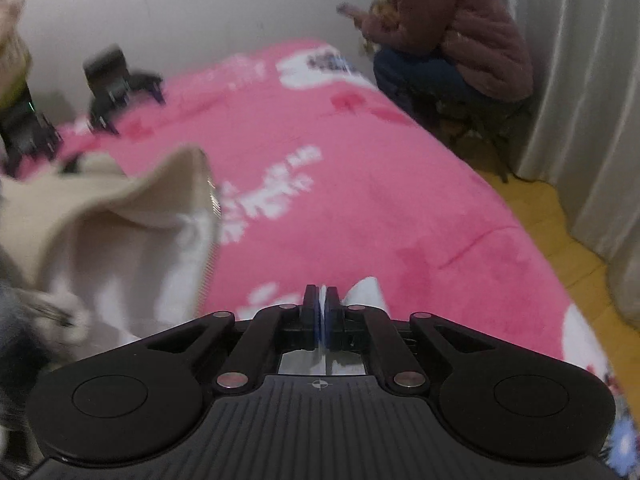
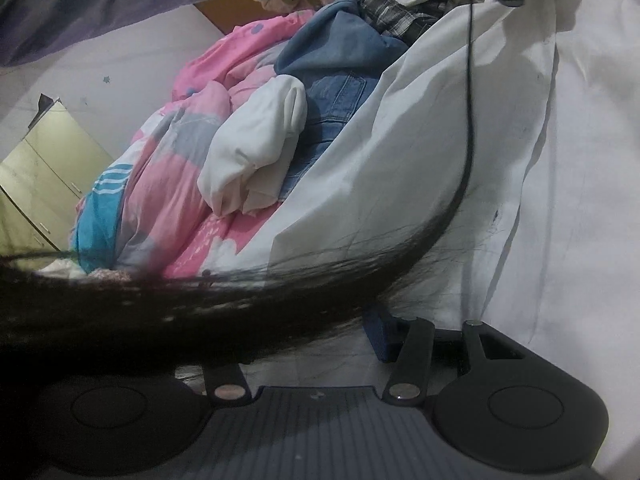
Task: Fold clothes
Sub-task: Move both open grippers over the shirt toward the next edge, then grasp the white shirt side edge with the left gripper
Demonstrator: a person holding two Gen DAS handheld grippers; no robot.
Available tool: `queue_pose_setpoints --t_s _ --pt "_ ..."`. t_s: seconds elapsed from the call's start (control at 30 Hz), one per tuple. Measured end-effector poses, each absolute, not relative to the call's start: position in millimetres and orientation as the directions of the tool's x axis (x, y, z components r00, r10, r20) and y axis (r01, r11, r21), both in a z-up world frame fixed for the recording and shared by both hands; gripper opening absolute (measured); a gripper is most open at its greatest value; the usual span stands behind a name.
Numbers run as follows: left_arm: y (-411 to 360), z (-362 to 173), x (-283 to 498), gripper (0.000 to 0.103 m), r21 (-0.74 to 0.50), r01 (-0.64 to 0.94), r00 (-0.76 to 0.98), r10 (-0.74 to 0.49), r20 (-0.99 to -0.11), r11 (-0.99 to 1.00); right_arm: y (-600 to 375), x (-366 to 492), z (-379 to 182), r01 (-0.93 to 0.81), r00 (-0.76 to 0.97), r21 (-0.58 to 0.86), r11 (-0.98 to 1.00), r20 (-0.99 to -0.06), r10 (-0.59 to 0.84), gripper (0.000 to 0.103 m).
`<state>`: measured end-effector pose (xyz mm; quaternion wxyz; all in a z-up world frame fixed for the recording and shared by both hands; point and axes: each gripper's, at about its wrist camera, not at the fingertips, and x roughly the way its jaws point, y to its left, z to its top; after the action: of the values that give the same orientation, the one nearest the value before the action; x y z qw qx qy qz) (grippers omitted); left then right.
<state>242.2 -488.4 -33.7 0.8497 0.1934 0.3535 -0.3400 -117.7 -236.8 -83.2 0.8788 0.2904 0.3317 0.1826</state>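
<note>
Pink bedspread [image 1: 360, 184] fills frame; beige garment [image 1: 132, 216] lifted at left edge. Left gripper [image 1: 323, 300] jaws together, white sliver pinched. Right gripper [image 2: 304, 344] hair-hidden, state unclear. Advise: lay hem flat before releasing

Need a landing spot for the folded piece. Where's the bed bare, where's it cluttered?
Free: the pink blanket ahead of the left gripper, between the beige garment and the bed's floor-side edge. Crowded: the clothes pile in the right wrist view, and the far corner with two black gripper-like devices.
</note>
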Motion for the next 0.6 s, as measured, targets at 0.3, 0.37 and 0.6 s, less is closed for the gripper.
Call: queue_pose_setpoints --t_s 0.3,0.37,0.6 --pt "-458.4 54.0 234.5 0.025 0.028 0.757 0.547 -0.609 -0.574 0.653 -239.1 -118.6 -84.9 -0.130 0.718 0.648 0.751 -0.460 0.522 0.054" --pt "-446.5 60.0 230.4 0.009 0.048 0.771 0.508 -0.567 -0.648 0.635 -237.5 -119.4 -84.3 -0.131 0.722 0.640 0.757 -0.462 0.515 0.054" --pt "-399.0 13.8 188.5 0.006 0.220 0.856 0.437 -0.430 -0.790 0.468 -236.4 -124.6 -84.1 -0.135 0.732 0.630 0.765 -0.457 0.506 0.054"
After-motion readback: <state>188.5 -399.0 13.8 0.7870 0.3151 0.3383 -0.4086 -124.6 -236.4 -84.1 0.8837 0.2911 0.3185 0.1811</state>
